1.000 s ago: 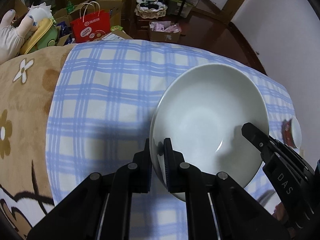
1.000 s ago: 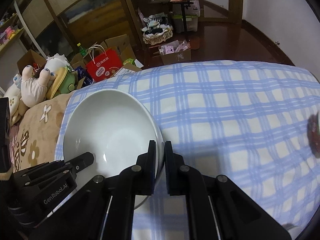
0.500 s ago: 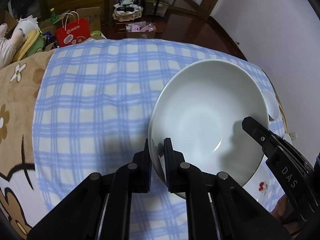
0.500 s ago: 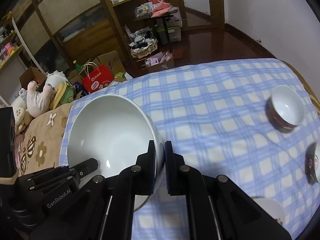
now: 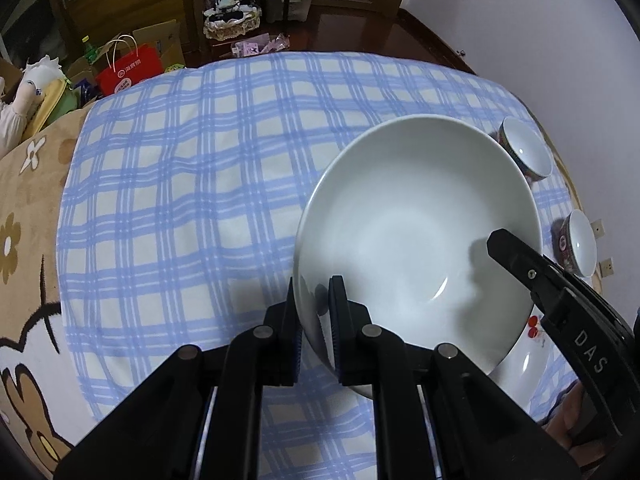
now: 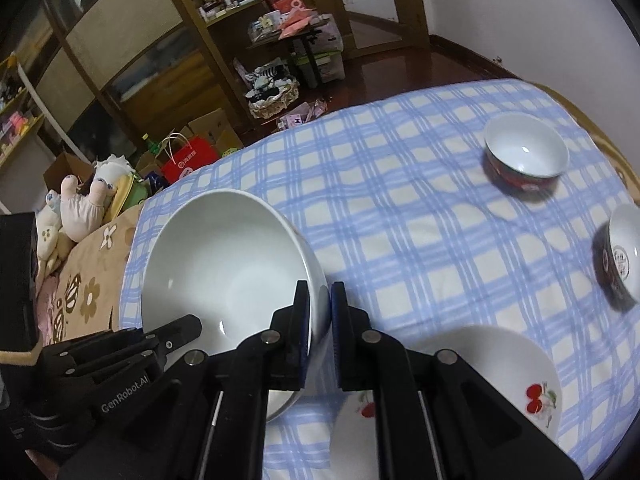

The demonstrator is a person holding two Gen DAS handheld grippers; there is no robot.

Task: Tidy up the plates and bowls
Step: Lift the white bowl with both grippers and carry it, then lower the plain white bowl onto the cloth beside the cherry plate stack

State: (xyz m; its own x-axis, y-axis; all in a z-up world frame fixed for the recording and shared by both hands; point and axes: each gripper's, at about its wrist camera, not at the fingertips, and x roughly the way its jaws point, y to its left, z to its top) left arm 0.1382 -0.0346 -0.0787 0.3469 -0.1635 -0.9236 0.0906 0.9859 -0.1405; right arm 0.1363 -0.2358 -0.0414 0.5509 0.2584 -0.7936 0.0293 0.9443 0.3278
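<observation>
A large white bowl [image 5: 416, 232] hangs a little above the blue checked cloth [image 5: 192, 184], held from two sides. My left gripper [image 5: 314, 286] is shut on its left rim, one finger inside and one outside. My right gripper [image 6: 320, 300] is shut on the opposite rim of the same bowl [image 6: 224, 264]. In the left wrist view one of the right gripper's fingers [image 5: 516, 256] reaches over the far rim. A white plate with cherries [image 6: 480, 376] lies on the cloth just right of the bowl, partly hidden by the right gripper.
Two small bowls, dark red outside and white inside, stand on the cloth at the right [image 6: 524, 156] [image 6: 622, 252]. A brown flowered blanket [image 5: 24, 208] covers the left. Past the far edge are a red bag [image 6: 188, 164], boxes, plush toys and shelves.
Both grippers have carried the white bowl to the right over the cloth. The two small bowls and the cherry plate have come into view.
</observation>
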